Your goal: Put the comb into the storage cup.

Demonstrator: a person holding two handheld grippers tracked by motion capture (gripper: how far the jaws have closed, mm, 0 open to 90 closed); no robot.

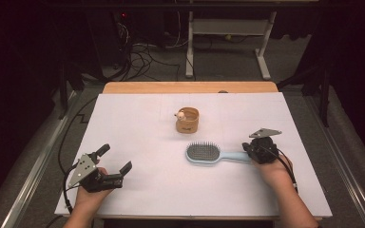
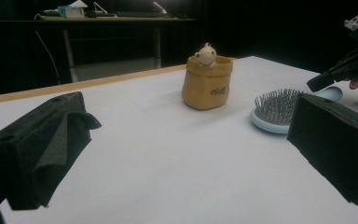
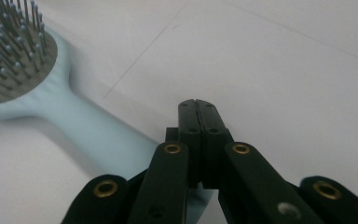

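Hairbrush [image 3: 70, 116] handle end hidden beneath right gripper [image 3: 196, 106]; brush head cut off at edge.

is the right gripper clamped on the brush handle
No: the right gripper has its jaws pressed together with nothing between them, above the hairbrush handle.

Hairbrush [image 1: 209, 154]: smooth pale-blue plastic, slight sheen; thin metal-look pins with bead tips on grey matt pad.
Pouch [image 1: 187, 120]: tan, matt, paper-like or cloth-like, creased rim, at 12 o'clock from brush.
Left gripper [image 1: 115, 165]: matt black, foam-like, rough pads.
Right gripper [image 1: 248, 147]: black plastic, semi-gloss; brass-coloured rivets.
Table [image 1: 138, 128]: white, matt, smooth; wood edge at 12 o'clock.
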